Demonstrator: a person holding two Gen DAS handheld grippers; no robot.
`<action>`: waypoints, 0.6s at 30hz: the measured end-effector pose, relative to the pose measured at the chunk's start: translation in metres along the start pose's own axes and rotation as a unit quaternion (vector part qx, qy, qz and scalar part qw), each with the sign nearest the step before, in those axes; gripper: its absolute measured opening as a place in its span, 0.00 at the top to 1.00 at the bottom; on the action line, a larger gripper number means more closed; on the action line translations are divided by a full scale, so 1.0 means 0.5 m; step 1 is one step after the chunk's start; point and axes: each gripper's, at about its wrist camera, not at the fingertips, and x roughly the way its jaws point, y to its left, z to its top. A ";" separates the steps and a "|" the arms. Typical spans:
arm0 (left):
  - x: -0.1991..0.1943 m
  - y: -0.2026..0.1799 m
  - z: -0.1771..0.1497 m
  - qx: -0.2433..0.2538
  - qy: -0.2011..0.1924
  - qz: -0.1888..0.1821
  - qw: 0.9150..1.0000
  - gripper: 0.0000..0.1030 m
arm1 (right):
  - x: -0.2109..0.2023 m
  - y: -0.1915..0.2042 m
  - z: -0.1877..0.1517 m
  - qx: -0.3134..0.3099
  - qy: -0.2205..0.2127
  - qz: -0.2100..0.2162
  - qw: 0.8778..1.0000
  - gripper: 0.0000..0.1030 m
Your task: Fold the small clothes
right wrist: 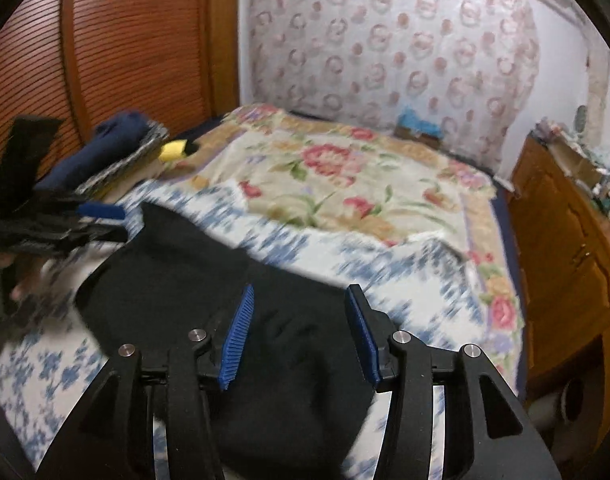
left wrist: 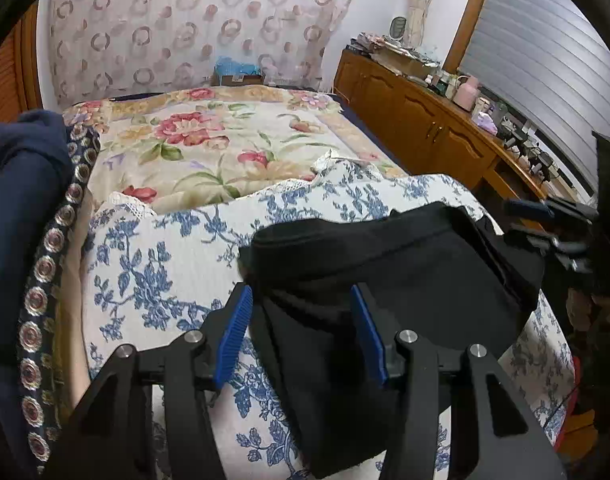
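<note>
A black garment (left wrist: 405, 264) lies folded on the blue-and-white floral cloth (left wrist: 165, 264) at the near end of the bed. In the left wrist view my left gripper (left wrist: 301, 290) stands open over the garment's left part. The black fabric passes under the gap and the blue pads (left wrist: 235, 340) do not press on it. My right gripper (left wrist: 521, 222) shows at the right edge, beside the garment. The right wrist view is blurred. There my right gripper (right wrist: 300, 290) is open above the black garment (right wrist: 177, 280), and my left gripper (right wrist: 117, 222) is at the left.
A floral bedspread (left wrist: 225, 140) covers the far half of the bed. Dark blue clothes (left wrist: 21, 184) on a patterned cloth are stacked at the left. A wooden sideboard (left wrist: 425, 120) with clutter runs along the right. A slatted wooden door (right wrist: 105, 60) stands behind the stack.
</note>
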 end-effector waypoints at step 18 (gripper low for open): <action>0.016 0.001 -0.020 -0.009 0.007 0.015 1.000 0.52 | 0.013 0.017 -0.048 -0.025 0.035 0.020 0.999 0.93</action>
